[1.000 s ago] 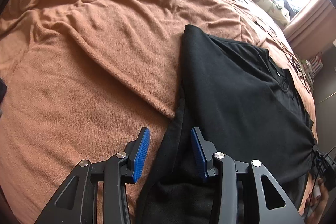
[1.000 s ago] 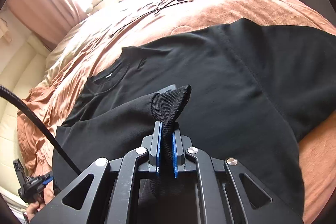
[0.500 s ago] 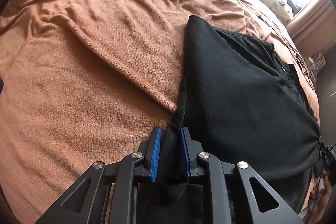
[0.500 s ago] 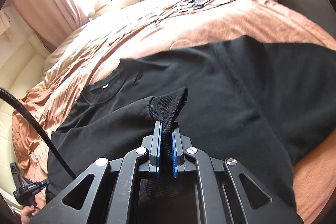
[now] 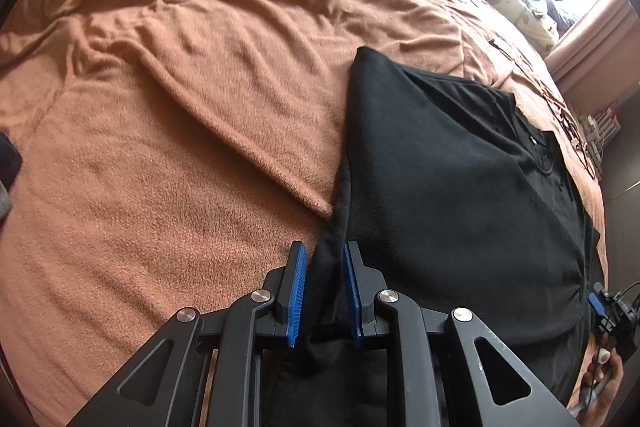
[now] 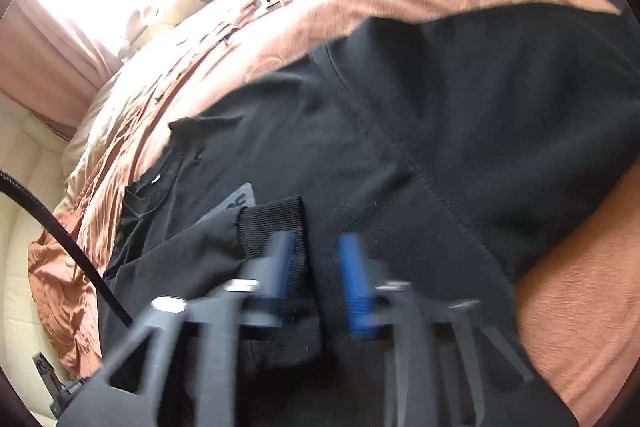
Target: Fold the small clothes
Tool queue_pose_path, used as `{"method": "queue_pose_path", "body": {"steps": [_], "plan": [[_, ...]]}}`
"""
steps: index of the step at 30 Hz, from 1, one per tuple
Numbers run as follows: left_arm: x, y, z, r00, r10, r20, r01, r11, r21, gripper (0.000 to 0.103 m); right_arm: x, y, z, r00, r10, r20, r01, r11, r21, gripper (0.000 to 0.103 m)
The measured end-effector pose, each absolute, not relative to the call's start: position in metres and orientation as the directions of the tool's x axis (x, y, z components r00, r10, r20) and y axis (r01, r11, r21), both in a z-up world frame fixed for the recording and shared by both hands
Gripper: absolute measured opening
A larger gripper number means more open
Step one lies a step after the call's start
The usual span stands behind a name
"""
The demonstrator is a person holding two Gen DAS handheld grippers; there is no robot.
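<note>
1. Since the earlier left-wrist frame, the left gripper has drawn its blue-padded fingers in around the black fleece sweatshirt's edge, on the rust-brown blanketed bed.
2. Right wrist view, blurred: the right gripper's fingers have parted, releasing the ribbed black cuff onto the sweatshirt.

Black gripper, blue-padded jaws

You've got one black garment ahead of the claws, one brown blanket under it, and two grippers: left, right.
</note>
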State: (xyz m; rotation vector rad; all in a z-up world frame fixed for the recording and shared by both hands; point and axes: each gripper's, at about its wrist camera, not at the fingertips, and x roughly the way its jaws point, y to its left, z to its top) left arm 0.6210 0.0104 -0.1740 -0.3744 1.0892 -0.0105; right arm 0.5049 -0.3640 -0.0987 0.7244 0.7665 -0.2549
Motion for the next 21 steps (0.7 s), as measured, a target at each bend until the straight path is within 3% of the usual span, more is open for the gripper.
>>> {"method": "queue_pose_path", "body": {"steps": [7, 8, 9, 12, 16, 21], "plan": [[0.612, 0.000, -0.162, 0.496, -0.216, -0.841, -0.131, 0.939, -0.318, 0.021, 0.500, -0.350, -0.096, 0.680, 0.137, -0.720, 0.381, 0.773, 0.507, 0.068], [0.612, -0.002, -0.160, 0.498, -0.222, -0.838, -0.122, 0.939, -0.321, 0.021, 0.500, -0.348, -0.096, 0.677, 0.142, -0.722, 0.376, 0.777, 0.505, 0.059], [0.611, -0.004, -0.159, 0.500, -0.224, -0.837, -0.116, 0.940, -0.321, 0.021, 0.502, -0.346, -0.096, 0.673, 0.144, -0.726, 0.373, 0.781, 0.501, 0.043], [0.610, -0.010, -0.157, 0.507, -0.236, -0.829, -0.099, 0.940, -0.328, 0.021, 0.510, -0.340, -0.095, 0.675, 0.164, -0.719, 0.352, 0.785, 0.510, 0.029], [0.613, -0.017, -0.162, 0.494, -0.268, -0.827, -0.077, 0.934, -0.348, 0.021, 0.525, -0.318, -0.101, 0.651, 0.197, -0.733, 0.294, 0.825, 0.482, 0.023], [0.620, -0.018, -0.189, 0.415, -0.262, -0.871, -0.101, 0.938, -0.331, 0.021, 0.538, -0.317, -0.121, 0.576, 0.121, -0.808, 0.339, 0.865, 0.371, 0.020]]}}
